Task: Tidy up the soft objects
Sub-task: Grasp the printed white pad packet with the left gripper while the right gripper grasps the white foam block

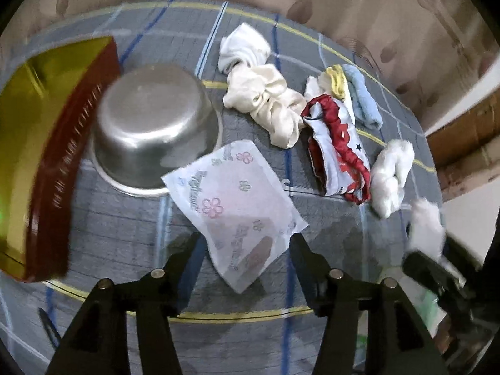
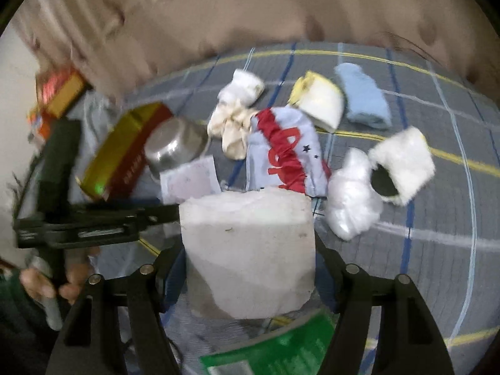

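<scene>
Clamped between my right gripper's [image 2: 250, 268] fingers was a white foam block [image 2: 250, 256], the jaws pressed against its two sides; it filled the near view, held above the grey checked bedcover [image 2: 437, 218]; a green packet [image 2: 275, 353] lay below it. My left gripper [image 1: 247, 250] hung open and held nothing, its fingers spread either side of the corner of a flowered white wrapper [image 1: 237, 212] lying flat on the bedcover. Taking the upturned steel bowl [image 1: 156, 125] as my landmark: the wrapper touched its near rim; a gold and red box [image 1: 40, 156] stood just left of it; a cream cloth [image 1: 268, 106] lay just right of it, a white sock [image 1: 243, 48] beyond that; a red and pale-blue garment [image 1: 337, 150] lay further right, then a fluffy white bundle [image 1: 390, 175]; a light-blue towel [image 1: 362, 93] and a yellow-edged cloth [image 1: 334, 78] sat at the far right.
</scene>
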{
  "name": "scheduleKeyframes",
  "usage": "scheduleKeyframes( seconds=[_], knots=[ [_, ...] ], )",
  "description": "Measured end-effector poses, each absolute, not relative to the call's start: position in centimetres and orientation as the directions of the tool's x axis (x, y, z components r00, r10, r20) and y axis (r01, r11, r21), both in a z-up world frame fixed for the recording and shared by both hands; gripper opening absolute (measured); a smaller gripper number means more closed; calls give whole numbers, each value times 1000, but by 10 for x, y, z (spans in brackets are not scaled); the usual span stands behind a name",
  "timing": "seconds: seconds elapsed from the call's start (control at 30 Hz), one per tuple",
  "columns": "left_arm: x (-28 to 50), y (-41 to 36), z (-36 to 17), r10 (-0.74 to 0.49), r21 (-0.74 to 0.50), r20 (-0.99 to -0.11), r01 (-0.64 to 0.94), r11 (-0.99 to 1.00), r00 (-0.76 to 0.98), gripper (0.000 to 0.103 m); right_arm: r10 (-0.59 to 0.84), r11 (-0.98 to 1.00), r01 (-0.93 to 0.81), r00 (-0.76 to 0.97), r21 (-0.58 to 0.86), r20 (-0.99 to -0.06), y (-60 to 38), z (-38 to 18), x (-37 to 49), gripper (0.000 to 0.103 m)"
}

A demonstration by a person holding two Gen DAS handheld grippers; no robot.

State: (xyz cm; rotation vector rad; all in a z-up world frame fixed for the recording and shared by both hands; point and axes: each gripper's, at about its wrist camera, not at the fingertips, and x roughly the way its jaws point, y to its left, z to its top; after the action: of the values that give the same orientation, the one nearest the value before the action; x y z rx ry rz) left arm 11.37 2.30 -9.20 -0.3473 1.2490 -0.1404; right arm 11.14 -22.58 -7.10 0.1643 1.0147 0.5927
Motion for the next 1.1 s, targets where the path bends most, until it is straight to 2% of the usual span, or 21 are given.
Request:
scheduleKeyframes(
  seconds=[0.17,0.33,0.7,0.77,0.9,1.1],
  knots=[
    [128,18,-99,-263,-314,-920,-146,938,289,58,538,839,-351,421,416,-730,-231,-70,105,67],
    [139,12,-105,-240,-300,-930,-196,934,279,63,555,830,-345,428,438,-714,-235,-71,99,67],
    [150,-3,-109,-132,-198,-950,-221,955,282,63,571,819,-350,415,454,-708,-237,-75,98,67],
    [149,-5,-108,-116,-181,-952,-218,959,282,56,574,817,-352,414,457,-707,-238,-75,98,67],
    [147,-4,-106,-121,-184,-948,-198,963,294,28,574,816,-353,413,457,-707,-238,-74,98,67],
    [139,-2,-100,-135,-193,-938,-160,968,320,15,570,819,-353,417,452,-708,-238,-75,98,68]
  ],
)
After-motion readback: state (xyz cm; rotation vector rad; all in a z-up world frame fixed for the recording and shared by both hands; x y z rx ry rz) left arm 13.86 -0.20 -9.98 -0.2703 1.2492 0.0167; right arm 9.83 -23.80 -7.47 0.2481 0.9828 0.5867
